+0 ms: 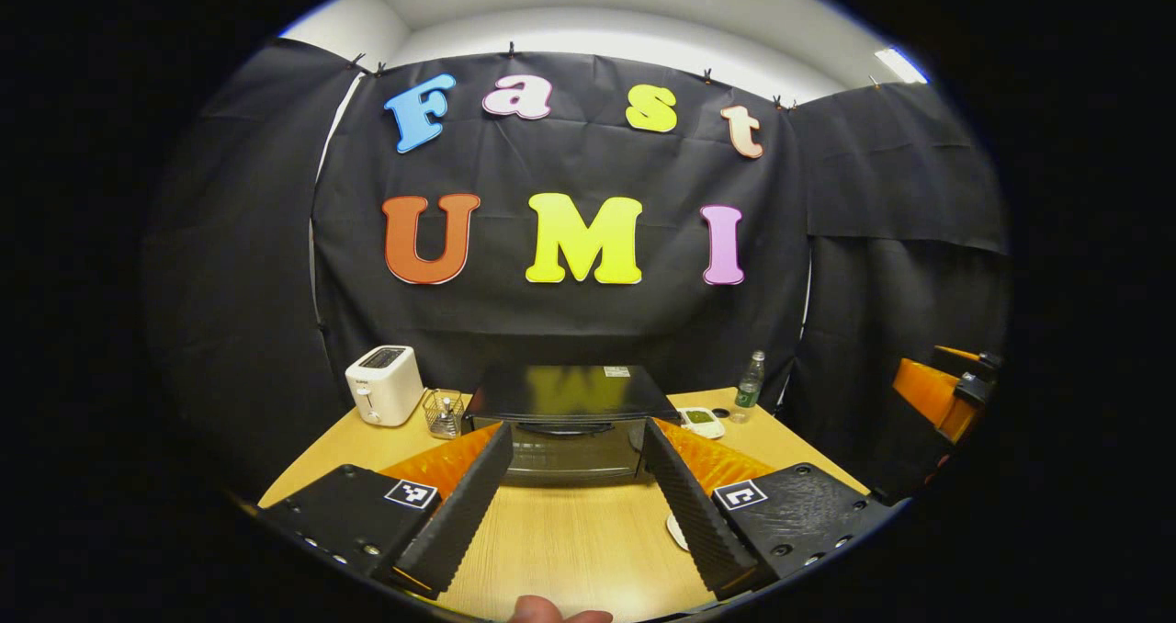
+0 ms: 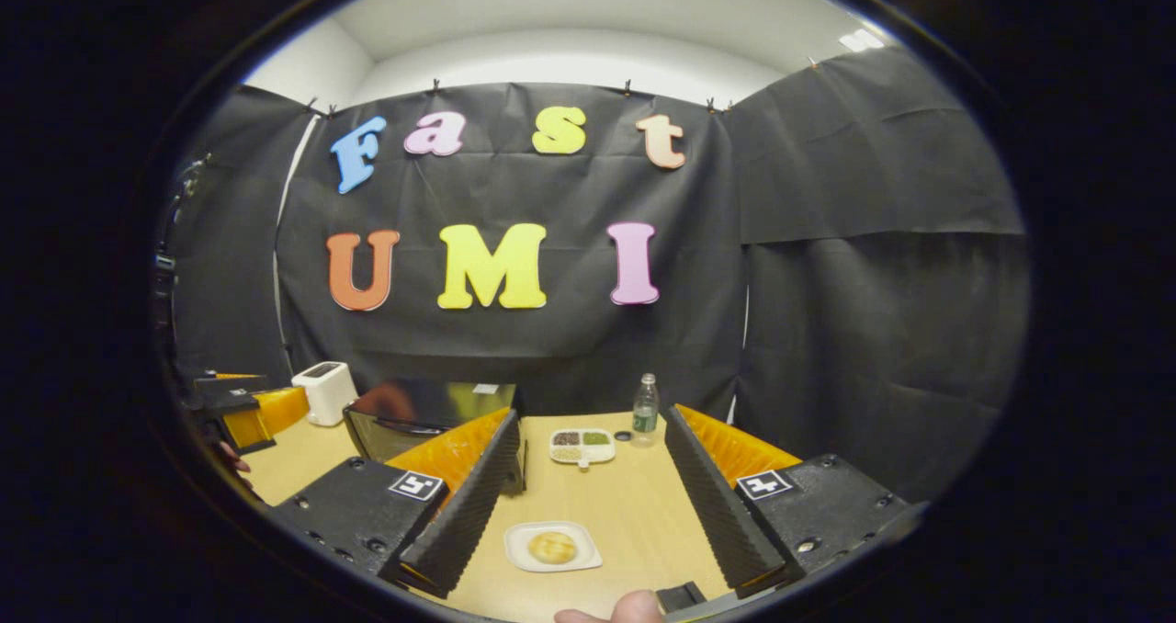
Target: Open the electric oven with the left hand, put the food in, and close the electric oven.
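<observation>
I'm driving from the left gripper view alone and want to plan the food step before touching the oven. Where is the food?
Observer: In the right gripper view, a round golden piece of food lies on a small white plate on the table.
Operator: Is the right gripper holding it?
Observer: No. The right gripper is open, and the plate shows between its spread fingers, touched by neither.
Operator: What lies beyond the plate?
Observer: A divided dish with three fillings, dark, green and pale, sits farther back near the bottle.
</observation>
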Tool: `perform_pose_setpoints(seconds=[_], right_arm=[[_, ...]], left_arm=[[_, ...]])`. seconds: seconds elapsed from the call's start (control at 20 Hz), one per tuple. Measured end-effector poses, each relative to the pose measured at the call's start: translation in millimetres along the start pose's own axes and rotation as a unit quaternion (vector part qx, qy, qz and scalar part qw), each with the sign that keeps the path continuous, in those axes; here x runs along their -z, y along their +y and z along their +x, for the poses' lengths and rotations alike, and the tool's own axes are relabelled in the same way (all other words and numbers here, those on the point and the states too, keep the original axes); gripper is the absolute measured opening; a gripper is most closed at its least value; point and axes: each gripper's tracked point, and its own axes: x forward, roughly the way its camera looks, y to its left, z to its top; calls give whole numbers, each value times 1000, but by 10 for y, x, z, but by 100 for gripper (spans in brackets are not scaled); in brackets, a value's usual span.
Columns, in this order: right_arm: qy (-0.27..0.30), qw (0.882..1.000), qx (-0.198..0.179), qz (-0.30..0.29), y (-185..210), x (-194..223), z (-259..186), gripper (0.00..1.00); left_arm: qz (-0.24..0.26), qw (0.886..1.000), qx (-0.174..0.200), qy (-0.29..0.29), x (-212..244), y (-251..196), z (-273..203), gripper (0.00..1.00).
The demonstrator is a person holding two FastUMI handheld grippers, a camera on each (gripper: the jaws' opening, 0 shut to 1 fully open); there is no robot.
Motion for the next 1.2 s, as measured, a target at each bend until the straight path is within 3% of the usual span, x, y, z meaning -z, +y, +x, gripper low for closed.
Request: perform_pose_setpoints(seconds=[0.25,0.7,0.95,1.2], right_arm=[[24,1000,11,-3,-190,127,277,100],[67,997,30,-21,-531,339,689,100],[88,995,36,-27,-623,442,828,100],[97,994,36,-23,-594,499,880,100]], left_arm=[[-3,1000,-1,3,43,70,756,94],[5,999,-5,53,607,71,1890,94],[16,997,-19,72,895,150,2177,94],[21,996,-24,87,1090,195,2175,96]])
